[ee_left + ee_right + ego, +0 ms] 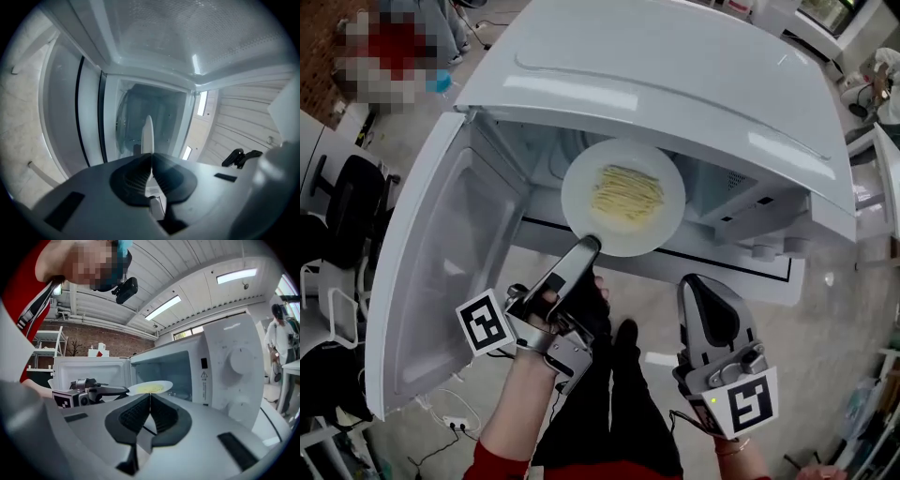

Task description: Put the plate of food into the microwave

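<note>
A white plate (623,197) with pale yellow noodles hangs level at the mouth of the white microwave (675,84), whose door (441,262) is swung open to the left. My left gripper (586,247) is shut on the plate's near rim. In the left gripper view the plate (148,133) shows edge-on between the closed jaws of that gripper (151,157), facing the microwave cavity. My right gripper (698,283) is lower right of the plate, shut on nothing. In the right gripper view its jaws (150,397) touch, with the plate (150,388) and left gripper (89,394) beyond.
The microwave's control panel with two knobs (239,361) is right of the opening. A black chair (347,216) stands at the left and cables (450,422) lie on the floor below the door. A person (281,333) stands at the far right.
</note>
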Demonstrator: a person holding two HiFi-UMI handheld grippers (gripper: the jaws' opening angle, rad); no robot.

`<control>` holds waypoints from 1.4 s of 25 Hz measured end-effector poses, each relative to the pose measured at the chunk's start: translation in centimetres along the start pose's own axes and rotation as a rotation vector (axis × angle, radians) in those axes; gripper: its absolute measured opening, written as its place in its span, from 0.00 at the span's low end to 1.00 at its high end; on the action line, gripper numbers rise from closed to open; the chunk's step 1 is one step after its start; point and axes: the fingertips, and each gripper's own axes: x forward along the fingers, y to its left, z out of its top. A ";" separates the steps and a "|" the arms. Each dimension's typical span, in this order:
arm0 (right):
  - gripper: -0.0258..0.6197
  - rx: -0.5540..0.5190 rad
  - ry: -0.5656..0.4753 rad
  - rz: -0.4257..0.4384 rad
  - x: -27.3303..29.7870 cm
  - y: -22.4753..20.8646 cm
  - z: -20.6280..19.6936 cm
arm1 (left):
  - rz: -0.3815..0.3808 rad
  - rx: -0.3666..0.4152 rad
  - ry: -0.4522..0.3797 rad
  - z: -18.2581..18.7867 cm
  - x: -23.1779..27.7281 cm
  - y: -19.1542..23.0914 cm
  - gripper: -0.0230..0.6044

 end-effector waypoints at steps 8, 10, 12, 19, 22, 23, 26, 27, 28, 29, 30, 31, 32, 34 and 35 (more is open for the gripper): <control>0.06 0.024 -0.012 0.000 1.6 -1.0 -3.0 | -0.024 0.010 -0.013 1.5 0.9 3.0 0.07; 0.06 0.017 -0.013 0.010 2.0 -1.0 -3.5 | -0.017 0.022 -0.017 1.9 1.1 3.5 0.07; 0.06 0.015 -0.028 0.014 2.4 -1.0 -3.5 | -0.019 0.032 -0.024 2.2 1.3 3.8 0.07; 0.06 0.002 -0.040 0.028 2.9 -0.9 -3.5 | -0.043 0.074 -0.056 3.2 2.6 3.9 0.07; 0.06 -0.003 -0.013 0.039 2.4 -0.8 -4.2 | -0.031 0.070 -0.076 3.4 2.7 4.0 0.07; 0.06 -0.006 -0.007 0.043 2.5 -0.7 -4.3 | -0.026 0.069 -0.082 3.5 2.8 4.1 0.07; 0.06 -0.033 0.006 0.064 3.2 -0.5 -4.2 | -0.012 0.068 -0.104 3.9 3.1 4.3 0.07; 0.06 -0.045 0.011 0.073 3.7 -0.4 -4.1 | -0.010 0.066 -0.111 4.0 3.3 4.3 0.07; 0.06 -0.055 0.017 0.082 4.2 -0.3 -4.1 | -0.009 0.066 -0.117 4.2 3.5 4.3 0.07; 0.06 -0.064 0.023 0.090 4.7 -0.1 -4.1 | -0.009 0.065 -0.122 4.3 3.7 4.3 0.07; 0.06 -0.072 0.030 0.096 5.2 0.0 -4.1 | -0.009 0.064 -0.125 4.4 3.9 4.3 0.07; 0.06 -0.077 0.035 0.100 5.7 0.1 -4.2 | -0.008 0.065 -0.127 4.5 4.2 4.3 0.07; 0.06 -0.078 0.037 0.102 6.2 0.1 -4.1 | -0.009 0.066 -0.129 4.7 4.5 4.3 0.07; 0.06 -0.073 0.037 0.101 6.9 0.2 -4.1 | -0.017 0.065 -0.134 4.9 5.0 4.2 0.07; 0.06 -0.075 0.040 0.097 7.3 0.1 -4.1 | -0.023 0.063 -0.137 5.0 5.3 4.1 0.07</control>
